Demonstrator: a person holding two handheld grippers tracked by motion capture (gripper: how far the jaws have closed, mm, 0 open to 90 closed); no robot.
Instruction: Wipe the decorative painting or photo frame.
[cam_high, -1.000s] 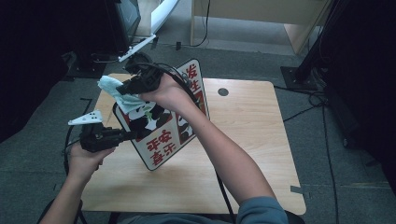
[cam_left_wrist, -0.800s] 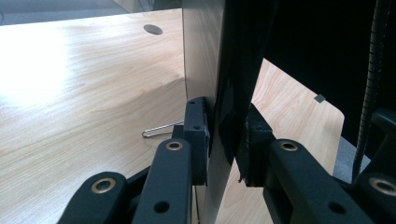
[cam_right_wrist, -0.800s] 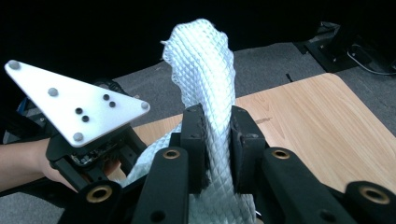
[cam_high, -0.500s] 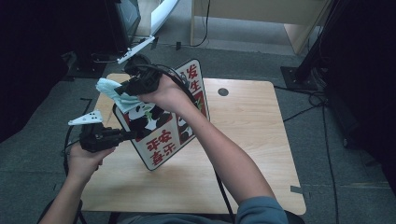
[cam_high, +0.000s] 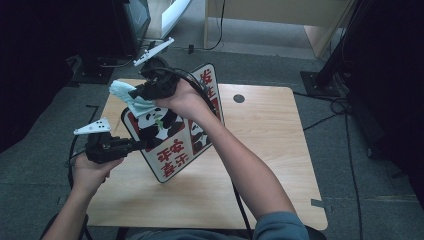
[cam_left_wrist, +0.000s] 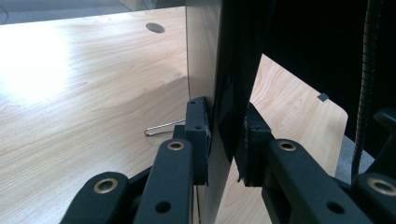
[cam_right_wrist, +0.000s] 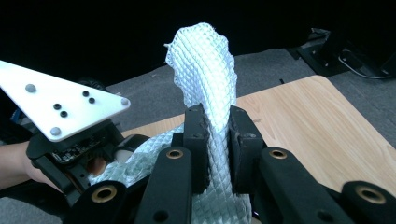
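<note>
Nearest the person's side of the tabletop (cam_high: 280, 170), left tongs (cam_high: 134, 146) clamped on the left edge of a panda sign (cam_high: 172, 135), jaws pinching the board from both faces as seen in the left gripper view, sign (cam_left_wrist: 219, 70) edge-on between them. Held up off the wood at a tilt, lower corner close above the tabletop, printed face with pandas and red characters turned up toward the high camera. Beside the left jaw in the left gripper view, a thin wire clip (cam_left_wrist: 163, 128) lying flat on the tabletop (cam_left_wrist: 84, 93). Farther up, right tongs (cam_high: 136, 94) closed on a pale blue-white cloth (cam_high: 131, 100), pressed against the upper left part of the sign's face, right hand (cam_high: 182, 97) wrapped round the handle just above the board. Seen along the right tongs (cam_right_wrist: 215, 135), the quilted cloth (cam_right_wrist: 205, 70) squeezed between the two jaws, its free end standing up past them, the rest bunched below. Beyond that, the left hand's gripper with its grey three-cornered plate (cam_right_wrist: 60, 105). Farthest off, a round cable hole (cam_high: 239, 98) near the tabletop's back edge, then grey carpet floor (cam_high: 280, 60).
</note>
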